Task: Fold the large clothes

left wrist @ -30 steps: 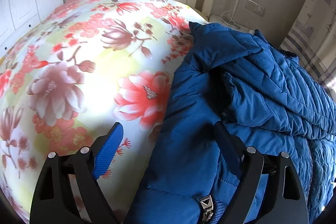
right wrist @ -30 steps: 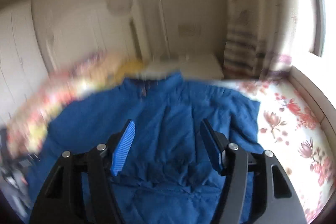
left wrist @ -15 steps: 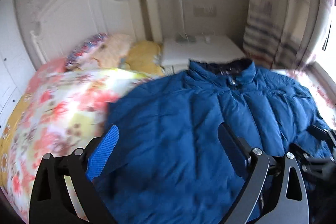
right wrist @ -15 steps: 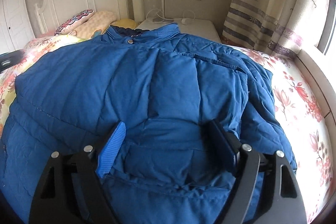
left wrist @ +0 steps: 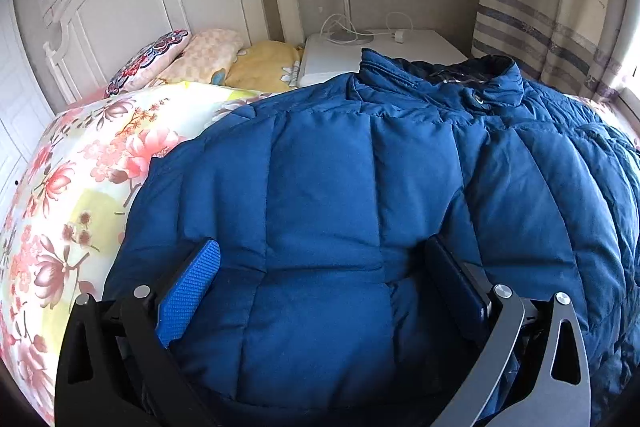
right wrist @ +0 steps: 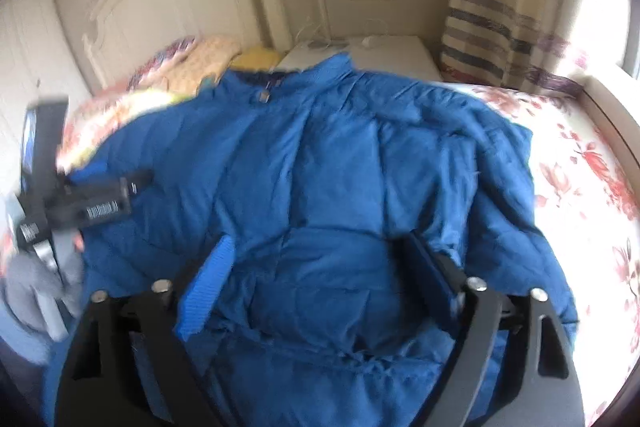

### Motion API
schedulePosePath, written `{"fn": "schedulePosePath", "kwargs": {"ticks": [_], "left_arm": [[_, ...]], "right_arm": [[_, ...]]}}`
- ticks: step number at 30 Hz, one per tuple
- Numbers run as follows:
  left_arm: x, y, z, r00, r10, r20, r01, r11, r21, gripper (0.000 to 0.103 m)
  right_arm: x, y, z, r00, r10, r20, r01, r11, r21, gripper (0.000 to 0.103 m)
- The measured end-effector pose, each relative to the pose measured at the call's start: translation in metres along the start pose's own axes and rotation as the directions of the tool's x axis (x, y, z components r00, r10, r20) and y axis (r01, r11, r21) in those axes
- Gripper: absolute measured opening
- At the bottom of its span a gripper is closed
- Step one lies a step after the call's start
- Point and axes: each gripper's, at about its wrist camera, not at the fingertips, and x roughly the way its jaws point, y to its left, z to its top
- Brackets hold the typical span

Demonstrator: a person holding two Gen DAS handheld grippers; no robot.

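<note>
Between spread hand-held gripper [left wrist: 320, 267] fingers: jacket [left wrist: 360, 167]

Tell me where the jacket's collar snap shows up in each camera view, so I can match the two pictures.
Left wrist: the snap sits upper right of centre, on the jacket collar, just below the nightstand.
Right wrist: the snap sits upper left of centre, blurred, on the collar.
Shared landmark: the white nightstand behind the collar, beside the striped curtain.
</note>
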Motion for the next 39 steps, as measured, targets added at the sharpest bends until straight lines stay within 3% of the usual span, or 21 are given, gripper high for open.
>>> {"fn": "schedulePosePath", "kwargs": {"ticks": [5, 7, 8, 9, 16, 20, 23, 27, 30, 32, 36, 39], "left_arm": [[0.002, -0.002, 0.003, 1.000, 0.001, 0.003, -0.001, 1.000, -0.008, 0.099], [0.002, -0.001, 0.003, 1.000, 0.002, 0.004, -0.002, 1.000, -0.009, 0.099], [0.002, -0.001, 0.003, 1.000, 0.000, 0.006, 0.000, 1.000, -0.011, 0.099], [0.001, -0.001, 0.003, 1.000, 0.000, 0.009, 0.000, 1.000, -0.012, 0.099], [0.000, 0.000, 0.002, 1.000, 0.002, 0.012, -0.002, 1.000, -0.018, 0.099], [-0.001, -0.001, 0.001, 1.000, 0.002, 0.013, -0.002, 1.000, -0.019, 0.099], [-0.001, 0.000, 0.001, 1.000, 0.001, 0.014, -0.001, 1.000, -0.019, 0.099], [-0.002, 0.000, 0.002, 1.000, 0.001, 0.013, -0.001, 1.000, -0.023, 0.099], [-0.002, 0.000, 0.002, 1.000, 0.002, 0.014, -0.001, 1.000, -0.024, 0.099], [-0.001, 0.001, 0.003, 1.000, 0.001, 0.014, 0.000, 1.000, -0.024, 0.099], [-0.002, 0.000, 0.002, 1.000, 0.001, 0.015, -0.001, 1.000, -0.025, 0.099], [-0.001, 0.000, 0.004, 1.000, 0.000, 0.014, 0.000, 1.000, -0.027, 0.099]], "right_arm": [[-0.010, 0.019, 0.040, 0.993, -0.025, 0.116, 0.029, 0.999, -0.034, 0.069], [0.014, 0.024, 0.051, 0.996, -0.063, 0.063, 0.067, 0.996, -0.061, 0.061], [0.033, 0.022, 0.052, 0.997, -0.082, 0.002, 0.082, 0.995, -0.062, 0.055], [0.055, 0.018, 0.048, 0.994, -0.093, -0.063, 0.089, 0.994, -0.061, 0.056], [0.054, 0.022, 0.061, 0.988, -0.111, -0.110, 0.097, 0.988, -0.122, 0.056], [0.057, -0.006, 0.086, 0.985, -0.158, -0.064, 0.155, 0.987, -0.045, 0.058], [0.091, -0.027, 0.084, 0.978, -0.153, -0.143, 0.154, 0.988, -0.006, 0.061], [0.091, -0.024, 0.093, 0.967, -0.166, -0.194, 0.165, 0.986, -0.022, 0.061], [0.077, -0.038, 0.112, 0.978, -0.174, -0.116, 0.182, 0.981, 0.063, 0.062], [0.077, -0.049, 0.120, 0.976, -0.203, -0.076, 0.210, 0.972, 0.101, 0.073], [0.126, -0.077, 0.114, 0.956, -0.183, -0.229, 0.221, 0.963, 0.152, 0.077], [0.133, -0.073, 0.114, 0.958, -0.187, -0.219, 0.216, 0.969, 0.116, 0.088]]}}
